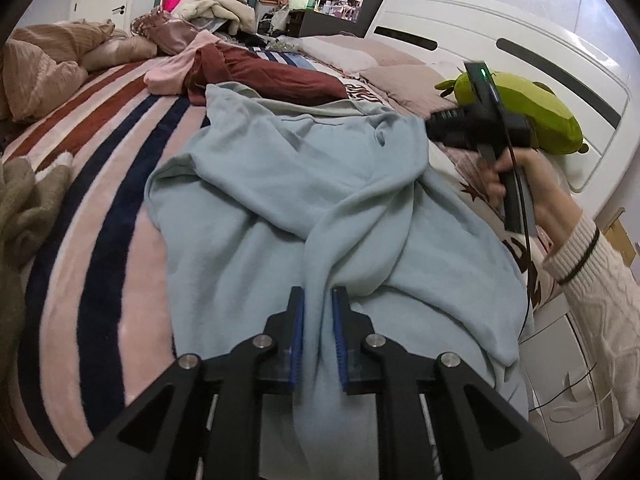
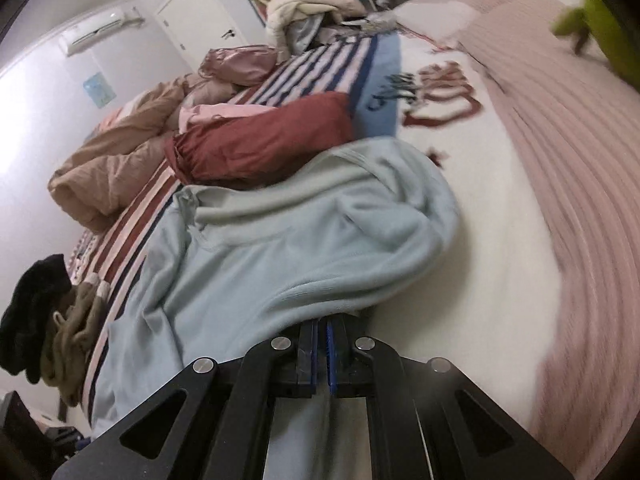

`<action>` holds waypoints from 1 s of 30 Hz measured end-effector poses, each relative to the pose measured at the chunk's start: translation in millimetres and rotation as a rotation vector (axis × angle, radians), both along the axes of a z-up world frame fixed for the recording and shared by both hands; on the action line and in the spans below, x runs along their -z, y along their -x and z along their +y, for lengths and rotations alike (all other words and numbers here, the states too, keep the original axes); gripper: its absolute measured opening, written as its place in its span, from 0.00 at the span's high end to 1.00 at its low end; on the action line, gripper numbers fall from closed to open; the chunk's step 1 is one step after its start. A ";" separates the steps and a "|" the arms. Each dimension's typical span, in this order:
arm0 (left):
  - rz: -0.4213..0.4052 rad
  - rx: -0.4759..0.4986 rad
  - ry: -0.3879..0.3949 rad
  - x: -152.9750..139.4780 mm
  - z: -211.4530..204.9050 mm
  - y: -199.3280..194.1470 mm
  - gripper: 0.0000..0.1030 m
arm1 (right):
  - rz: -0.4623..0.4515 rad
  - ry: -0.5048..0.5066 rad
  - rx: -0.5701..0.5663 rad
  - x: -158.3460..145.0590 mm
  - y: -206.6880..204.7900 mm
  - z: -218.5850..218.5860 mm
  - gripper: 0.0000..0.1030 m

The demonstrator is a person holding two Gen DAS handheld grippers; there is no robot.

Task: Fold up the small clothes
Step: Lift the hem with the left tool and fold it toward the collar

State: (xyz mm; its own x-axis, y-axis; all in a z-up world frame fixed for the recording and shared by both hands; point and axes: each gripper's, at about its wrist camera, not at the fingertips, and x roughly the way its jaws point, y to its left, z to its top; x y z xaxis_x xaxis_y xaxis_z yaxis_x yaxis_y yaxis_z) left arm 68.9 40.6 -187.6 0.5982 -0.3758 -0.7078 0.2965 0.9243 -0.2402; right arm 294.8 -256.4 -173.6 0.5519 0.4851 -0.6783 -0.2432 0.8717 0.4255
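A light blue garment (image 1: 280,184) lies rumpled on the striped bed cover (image 1: 100,208). My left gripper (image 1: 319,300) is shut on a fold of it near its front edge, cloth bunched between the blue pads. My right gripper (image 2: 322,326) is shut on another edge of the same light blue garment (image 2: 280,248), which drapes forward from the jaws. In the left wrist view the right gripper (image 1: 430,128) shows at the garment's far right corner, held by a hand in a cream sleeve.
A dark red garment (image 1: 272,76) and a pink one (image 1: 172,72) lie beyond the blue one. A brown duvet (image 1: 44,60) is at far left, olive cloth (image 1: 24,200) at left, a green plush (image 1: 532,112) by the white headboard (image 1: 500,36).
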 end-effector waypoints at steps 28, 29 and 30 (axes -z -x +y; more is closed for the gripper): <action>0.011 0.043 0.085 9.1 4.4 -15.8 0.93 | 0.026 0.355 -0.140 24.7 -16.7 43.3 0.85; 0.007 0.046 0.096 7.8 4.0 -15.6 0.93 | 0.014 0.360 -0.134 24.0 -14.5 45.1 0.87; 0.002 0.067 0.121 5.1 2.2 -13.9 0.93 | 0.006 0.373 -0.113 21.7 -13.5 44.8 0.94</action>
